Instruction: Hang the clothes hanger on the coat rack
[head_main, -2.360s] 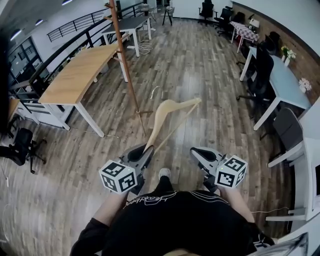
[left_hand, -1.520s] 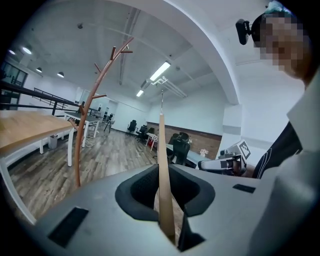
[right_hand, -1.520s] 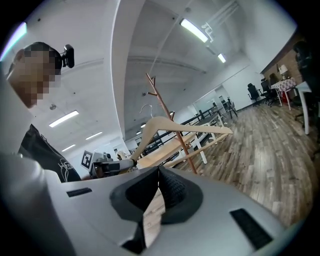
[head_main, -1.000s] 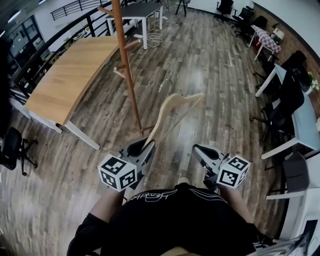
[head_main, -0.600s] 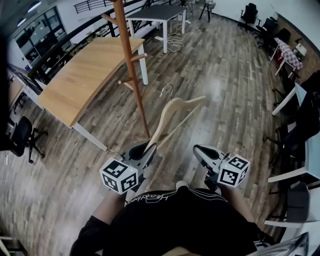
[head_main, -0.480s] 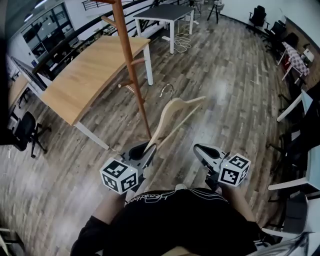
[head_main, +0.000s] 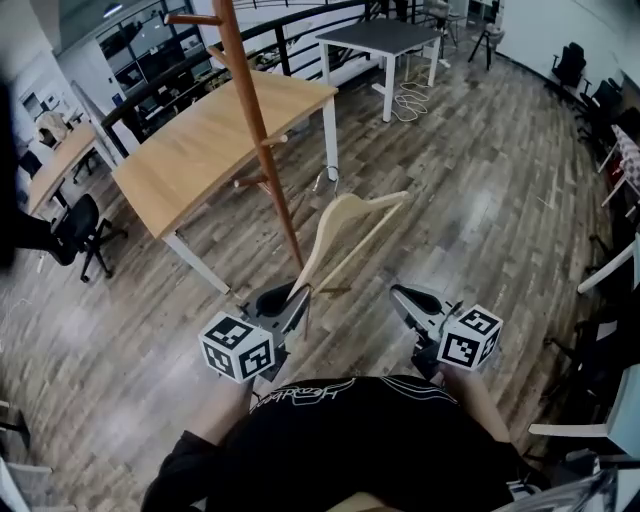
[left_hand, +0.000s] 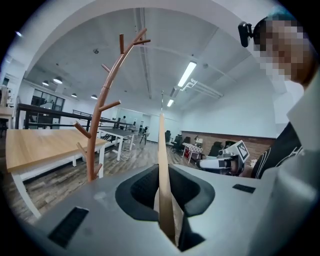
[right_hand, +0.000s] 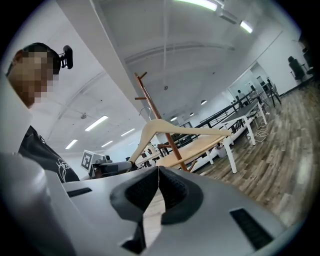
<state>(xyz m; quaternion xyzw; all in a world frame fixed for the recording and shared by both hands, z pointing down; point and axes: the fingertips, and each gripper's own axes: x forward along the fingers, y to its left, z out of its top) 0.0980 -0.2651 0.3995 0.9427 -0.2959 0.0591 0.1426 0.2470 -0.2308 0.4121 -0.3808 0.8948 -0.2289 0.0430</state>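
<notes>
A pale wooden clothes hanger (head_main: 345, 225) with a metal hook (head_main: 322, 180) sticks out forward and up from my left gripper (head_main: 297, 295), which is shut on its lower end. In the left gripper view the hanger (left_hand: 162, 150) stands edge-on between the pads. The brown coat rack (head_main: 255, 130), a tree-like pole with short pegs, rises just left of the hanger; the left gripper view shows the coat rack (left_hand: 100, 120) ahead on the left. My right gripper (head_main: 398, 292) is level beside the left one, shut and empty. In the right gripper view my right gripper (right_hand: 158, 172) has the hanger (right_hand: 170, 127) to its left.
A long light-wood table (head_main: 215, 130) stands just behind the rack, with a dark table (head_main: 385, 38) farther back. A black office chair (head_main: 85, 225) is at the left, and more chairs and desks line the right wall. The floor is wood plank.
The whole view has swung and advanced: the coat rack and the wooden table now lie nearer and more central. Both grippers keep their pose, the left still holding the hanger.
</notes>
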